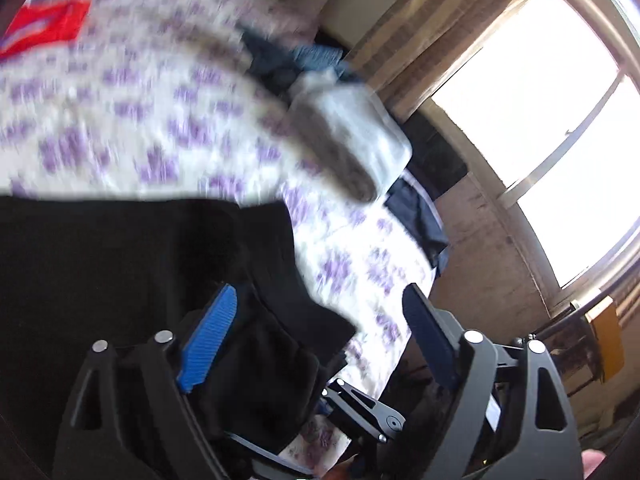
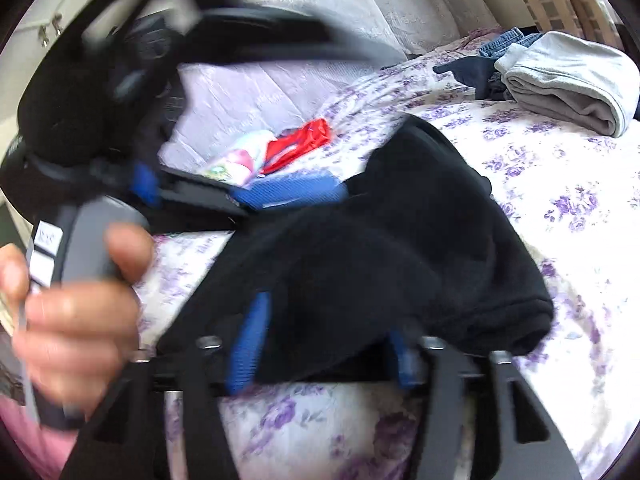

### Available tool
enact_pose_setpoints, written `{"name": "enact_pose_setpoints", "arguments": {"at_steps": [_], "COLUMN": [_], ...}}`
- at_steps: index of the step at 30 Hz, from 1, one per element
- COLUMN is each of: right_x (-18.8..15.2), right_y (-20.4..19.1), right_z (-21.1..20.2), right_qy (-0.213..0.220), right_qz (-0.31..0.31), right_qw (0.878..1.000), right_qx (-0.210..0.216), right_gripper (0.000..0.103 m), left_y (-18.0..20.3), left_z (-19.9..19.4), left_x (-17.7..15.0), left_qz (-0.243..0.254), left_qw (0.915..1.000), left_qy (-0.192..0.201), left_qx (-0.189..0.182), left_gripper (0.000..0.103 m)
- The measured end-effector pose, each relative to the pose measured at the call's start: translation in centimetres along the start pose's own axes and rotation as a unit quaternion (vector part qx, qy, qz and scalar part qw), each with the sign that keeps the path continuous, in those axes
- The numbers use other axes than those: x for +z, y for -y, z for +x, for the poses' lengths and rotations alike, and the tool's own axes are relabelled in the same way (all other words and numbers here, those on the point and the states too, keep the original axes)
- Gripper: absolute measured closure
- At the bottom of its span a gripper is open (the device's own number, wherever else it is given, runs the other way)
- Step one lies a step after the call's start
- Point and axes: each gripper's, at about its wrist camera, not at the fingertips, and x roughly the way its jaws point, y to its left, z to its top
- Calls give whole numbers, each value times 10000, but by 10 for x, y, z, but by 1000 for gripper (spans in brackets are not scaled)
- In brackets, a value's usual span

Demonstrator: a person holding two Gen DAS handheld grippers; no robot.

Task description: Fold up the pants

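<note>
The black pants [image 1: 120,272] lie bunched on a bed with a white and purple floral sheet [image 1: 132,120]. In the left wrist view my left gripper [image 1: 320,300] is open, its blue-padded fingers wide apart, with a fold of the pants lying between them. In the right wrist view the pants [image 2: 400,248] drape over my right gripper [image 2: 324,344]; its blue pads are partly hidden by the cloth, and whether it grips is unclear. The left gripper [image 2: 288,192] also shows there, held by a hand [image 2: 80,312], at the pants' left edge.
A folded grey garment [image 2: 568,80] and dark blue clothes [image 2: 472,68] lie at the bed's far side. A red item [image 2: 300,144] lies near a lilac pillow [image 2: 224,112]. A bright window [image 1: 540,100] and wall stand beyond the bed's edge.
</note>
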Motion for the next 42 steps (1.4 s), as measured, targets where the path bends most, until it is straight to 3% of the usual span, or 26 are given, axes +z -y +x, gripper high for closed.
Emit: {"name": "enact_pose_setpoints", "arguments": {"at_steps": [2, 5, 7, 13, 16, 17, 18, 21, 24, 26, 28, 29, 31, 33, 37, 39, 42], "right_x": [2, 7, 14, 17, 22, 28, 35, 48, 49, 40, 22, 17, 21, 29, 53, 74, 102], "right_y": [8, 29, 41, 57, 38, 31, 21, 6, 15, 38, 67, 74, 69, 61, 47, 34, 21], "right_z": [-4, -10, -13, -5, 1, 2, 0, -14, -28, -22, -6, -10, -21, -41, -81, -80, -47], "right_qy": [-48, -48, -56, 173, 170, 193, 260, 505, 667, 403, -179, -55, -163, -18, 633, 856, 647], "right_qz": [242, 808, 1103, 1857, 1653, 1407, 970, 370, 381, 724, 1202, 1294, 1087, 839, 497, 290, 57], "right_qw": [9996, 9957, 9922, 9814, 9861, 9894, 9938, 9969, 9951, 9936, 9889, 9898, 9919, 9919, 9881, 9912, 9974], "right_qx": [158, 453, 577, 445, -18, -287, -469, -470, -626, -773, -853, -591, -636, -950, -1313, -964, -302], "right_gripper": [35, 35, 35, 35, 36, 52, 75, 77, 77, 74, 67, 67, 58, 37, 36, 36, 37], "left_y": [2, -14, -40, -109, -113, -111, -110, -96, -83, -80, -82, -83, -80, -77, -63, -52, -38], "left_z": [-34, -84, -104, -126, -115, -109, -102, -87, -77, -68, -56, -53, -51, -59, -90, -90, -63], "left_x": [0, -14, -27, -78, -98, -99, -103, -104, -106, -109, -115, -116, -119, -116, -104, -93, -82], "left_qz": [303, 497, 312, -569, -710, -697, -645, -413, -209, -133, -78, -49, 98, 169, 196, 234, 330], "left_qw": [9977, 9840, 9805, 9770, 9783, 9789, 9797, 9811, 9825, 9834, 9816, 9808, 9778, 9764, 9792, 9854, 9920], "left_qy": [505, 1096, 1129, 912, 813, 769, 697, 563, 449, 347, 200, 154, 112, 169, 679, 824, 680], "left_qx": [336, 1311, 1581, 1839, 1767, 1760, 1767, 1807, 1795, 1773, 1898, 1942, 2091, 2146, 1902, 1472, 1012], "left_gripper": [7, 6, 6, 6, 6, 6, 6, 6, 6, 6, 6, 6, 6, 6, 6, 6, 6]}}
